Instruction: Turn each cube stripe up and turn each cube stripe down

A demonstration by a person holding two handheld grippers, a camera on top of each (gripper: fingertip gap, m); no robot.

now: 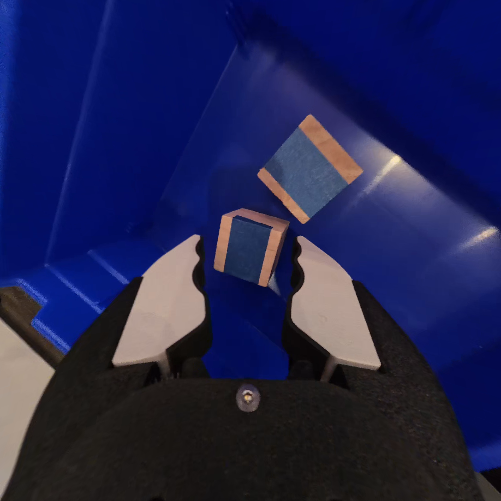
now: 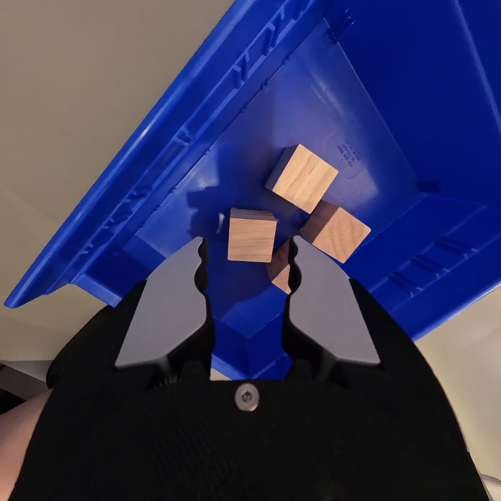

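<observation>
Left wrist view shows my left gripper (image 1: 248, 261) open around a taped cube (image 1: 249, 249) in the blue bin (image 1: 135, 135), ready to flip it, while my right gripper (image 2: 248, 260) hovers open over plain-topped cubes (image 2: 252, 235).

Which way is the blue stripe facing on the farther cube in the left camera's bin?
Up, toward the camera. The farther cube lies on the blue bin's floor, its tape band across the whole visible top face.
</observation>
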